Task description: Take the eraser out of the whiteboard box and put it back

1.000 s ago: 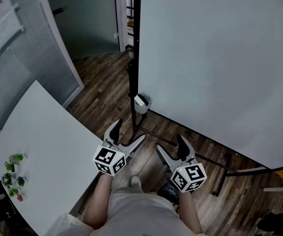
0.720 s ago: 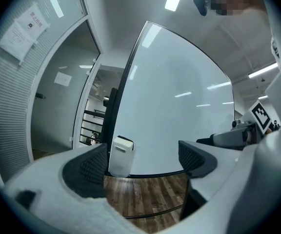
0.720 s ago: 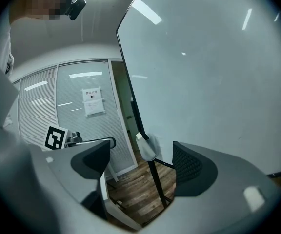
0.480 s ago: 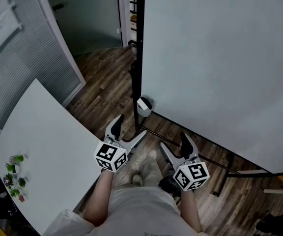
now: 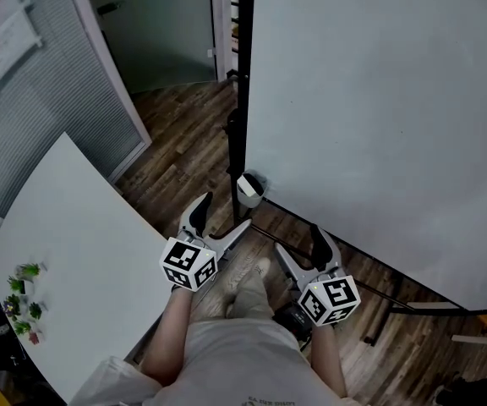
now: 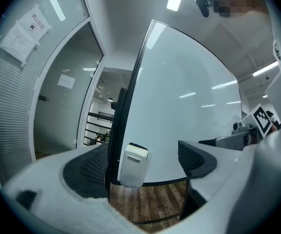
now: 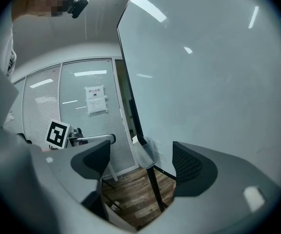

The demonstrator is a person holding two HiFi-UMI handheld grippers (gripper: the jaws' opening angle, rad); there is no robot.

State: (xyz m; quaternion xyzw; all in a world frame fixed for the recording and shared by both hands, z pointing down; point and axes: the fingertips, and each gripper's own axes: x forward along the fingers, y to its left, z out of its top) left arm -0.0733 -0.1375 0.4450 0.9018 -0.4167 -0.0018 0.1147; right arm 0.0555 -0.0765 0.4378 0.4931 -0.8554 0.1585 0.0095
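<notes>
A small white whiteboard box [image 5: 248, 189] hangs at the lower left corner of the large whiteboard [image 5: 379, 100], beside its black frame post. In the left gripper view the box [image 6: 133, 165] shows straight ahead between the jaws, with a dark strip at its top, perhaps the eraser. The right gripper view has the box [image 7: 145, 152] ahead and slightly left. My left gripper [image 5: 221, 219] is open and empty, a little short of the box. My right gripper [image 5: 303, 248] is open and empty too, to the right below the board's lower edge.
A white table [image 5: 66, 260] lies at my left with small potted plants [image 5: 22, 299] near its edge. A glass partition with blinds [image 5: 49, 83] stands behind it. The board's black stand legs [image 5: 370, 286] cross the wooden floor [image 5: 184, 134].
I have stepped a little closer to the board: the box and board frame have shifted right and down in the head view. Both grippers stay open and move slightly forward.
</notes>
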